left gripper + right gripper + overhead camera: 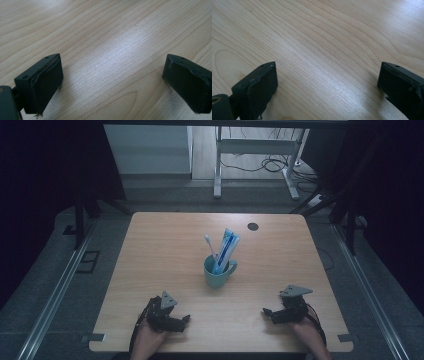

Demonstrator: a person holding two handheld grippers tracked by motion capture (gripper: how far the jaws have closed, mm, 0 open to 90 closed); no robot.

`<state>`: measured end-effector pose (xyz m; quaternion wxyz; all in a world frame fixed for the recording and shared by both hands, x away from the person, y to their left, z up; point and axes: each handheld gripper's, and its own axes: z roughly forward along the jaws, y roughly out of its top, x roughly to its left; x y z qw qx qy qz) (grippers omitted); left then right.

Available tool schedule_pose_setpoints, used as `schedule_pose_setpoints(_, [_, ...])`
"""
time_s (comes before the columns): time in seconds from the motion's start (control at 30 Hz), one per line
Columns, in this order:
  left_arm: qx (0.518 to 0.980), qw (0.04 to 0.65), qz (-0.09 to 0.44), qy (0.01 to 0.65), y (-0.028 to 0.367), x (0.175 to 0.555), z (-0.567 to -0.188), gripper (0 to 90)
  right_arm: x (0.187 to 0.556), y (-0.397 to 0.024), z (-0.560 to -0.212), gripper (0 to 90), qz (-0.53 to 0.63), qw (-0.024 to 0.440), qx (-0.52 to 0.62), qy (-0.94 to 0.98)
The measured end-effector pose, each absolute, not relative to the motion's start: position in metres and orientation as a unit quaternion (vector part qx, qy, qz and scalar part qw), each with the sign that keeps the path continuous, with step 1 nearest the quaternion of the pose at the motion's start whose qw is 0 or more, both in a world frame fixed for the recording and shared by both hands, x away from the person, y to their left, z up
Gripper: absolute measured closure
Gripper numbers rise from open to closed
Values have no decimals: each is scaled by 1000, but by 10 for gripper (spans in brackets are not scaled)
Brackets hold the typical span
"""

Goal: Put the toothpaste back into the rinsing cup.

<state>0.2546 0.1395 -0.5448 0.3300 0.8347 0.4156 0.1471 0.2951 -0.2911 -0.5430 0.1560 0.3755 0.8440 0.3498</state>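
Note:
A teal mug (218, 271) stands upright near the middle of the wooden table (165, 245). A blue-and-white toothpaste tube (226, 249) and a toothbrush (210, 245) with a white head lean out of it. My left gripper (185, 320) rests low at the front left of the table, held by a hand, its jaws pointing right. Its jaws stand wide apart over bare wood in the left gripper view (112, 82). My right gripper (266, 312) rests at the front right, jaws pointing left. It is open too, with nothing between its fingers (327, 85).
A small dark round hole (252, 226) sits near the table's far edge. Beyond the table stand white desk legs (218, 165) with cables (272, 165) on the floor. Metal rails (55, 295) run along both sides of the table.

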Motion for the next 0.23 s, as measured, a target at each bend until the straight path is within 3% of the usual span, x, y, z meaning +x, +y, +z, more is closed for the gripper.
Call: schedule_pose_setpoints(0.23, [831,321,149,429,138,255,-545,0,295,-291,-543,26,350,156,375,844])
